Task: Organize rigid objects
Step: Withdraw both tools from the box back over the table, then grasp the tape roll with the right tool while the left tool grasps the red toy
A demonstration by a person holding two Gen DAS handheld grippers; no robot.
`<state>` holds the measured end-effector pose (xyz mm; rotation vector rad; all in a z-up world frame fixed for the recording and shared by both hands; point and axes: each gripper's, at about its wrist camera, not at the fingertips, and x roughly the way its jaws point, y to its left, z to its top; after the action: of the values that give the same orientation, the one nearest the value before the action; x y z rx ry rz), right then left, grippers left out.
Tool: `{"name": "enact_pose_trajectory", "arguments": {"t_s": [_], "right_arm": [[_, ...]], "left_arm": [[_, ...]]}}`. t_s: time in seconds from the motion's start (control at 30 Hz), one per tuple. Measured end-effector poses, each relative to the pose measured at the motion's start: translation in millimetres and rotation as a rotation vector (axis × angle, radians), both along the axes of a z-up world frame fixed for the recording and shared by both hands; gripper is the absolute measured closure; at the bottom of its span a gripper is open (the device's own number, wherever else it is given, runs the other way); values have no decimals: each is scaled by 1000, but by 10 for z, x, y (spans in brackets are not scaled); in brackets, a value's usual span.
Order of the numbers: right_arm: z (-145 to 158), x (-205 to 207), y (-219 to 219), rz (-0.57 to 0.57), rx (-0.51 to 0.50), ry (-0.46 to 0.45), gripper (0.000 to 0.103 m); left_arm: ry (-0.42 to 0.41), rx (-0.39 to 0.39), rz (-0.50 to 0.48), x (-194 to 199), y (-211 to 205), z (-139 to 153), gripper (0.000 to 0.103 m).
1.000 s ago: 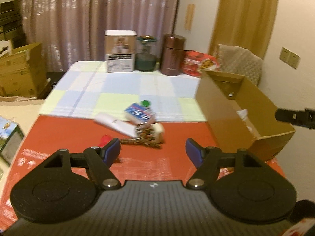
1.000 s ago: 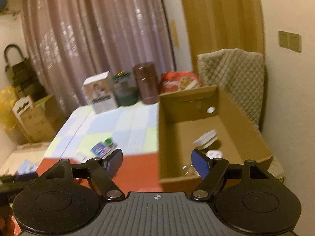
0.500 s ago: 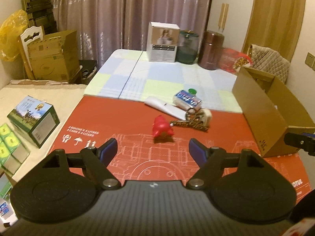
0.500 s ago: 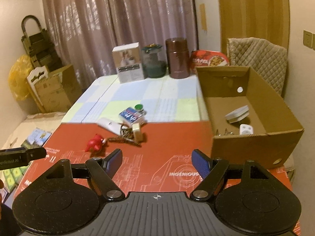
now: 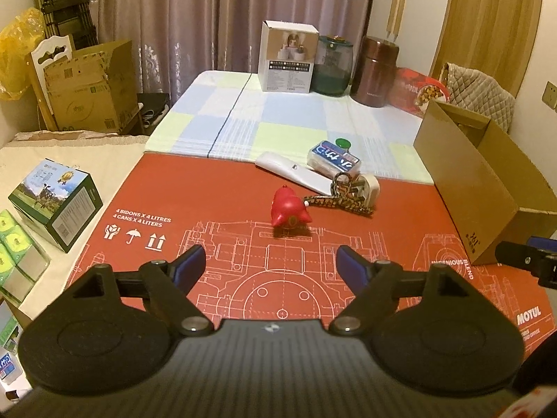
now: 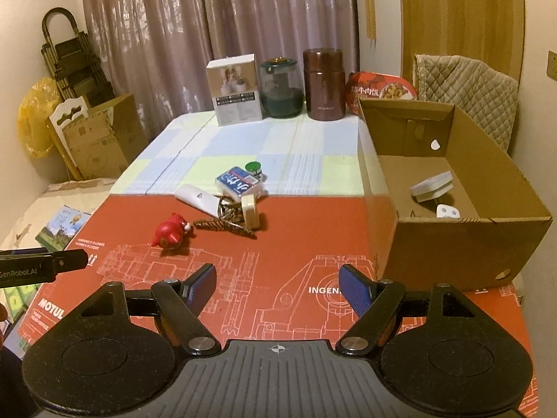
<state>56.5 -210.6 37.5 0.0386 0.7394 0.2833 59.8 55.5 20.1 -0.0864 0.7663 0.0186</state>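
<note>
A small red figurine (image 5: 288, 209) (image 6: 170, 232) lies on the red mat (image 5: 216, 216), straight ahead of my left gripper (image 5: 271, 264), whose jaws are opening with nothing between them. Behind it lie a braided key strap with keys (image 5: 343, 202) (image 6: 226, 223), a white remote (image 5: 292, 172) (image 6: 198, 199), a blue-labelled box (image 5: 333, 156) (image 6: 238, 180) and a green-capped bottle (image 6: 254, 168). My right gripper (image 6: 276, 284) is open and empty over the mat. The open cardboard box (image 6: 463, 244) (image 5: 480, 188) at the right holds two white items (image 6: 431, 188).
At the back of the checked cloth (image 5: 289, 118) stand a white carton (image 5: 288, 61), a green jar (image 5: 332, 66), a brown canister (image 5: 377, 68) and a red snack pack (image 6: 381, 88). Green printed cartons (image 5: 52, 205) lie left of the mat. Cardboard boxes (image 5: 90, 87) stand by the curtain.
Both views have swung left and dipped, bringing the red figurine and the mat into fuller view. The left jaws have spread wider. Nothing on the mat has moved.
</note>
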Motion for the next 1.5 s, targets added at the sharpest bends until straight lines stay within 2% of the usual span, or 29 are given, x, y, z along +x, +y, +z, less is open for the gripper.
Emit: {"name": "enact_pose_trajectory", "arguments": {"t_s": [0.53,1.07,1.23,1.5], "right_arm": [[-245,255,126,29,-16,24,29],[-699,810,309,106,-42,12,29],[-861,996,345,122,-36,9,29],[-1020,1265,419,134,-26,21,29]], "left_arm": [[33,31,-34,279,-9,-247,24],[29,83,-146,904,-84,-656,24],[13,69,-154,1074,-102,-812,26],[6,88,-173,1343,-198,-994,31]]}}
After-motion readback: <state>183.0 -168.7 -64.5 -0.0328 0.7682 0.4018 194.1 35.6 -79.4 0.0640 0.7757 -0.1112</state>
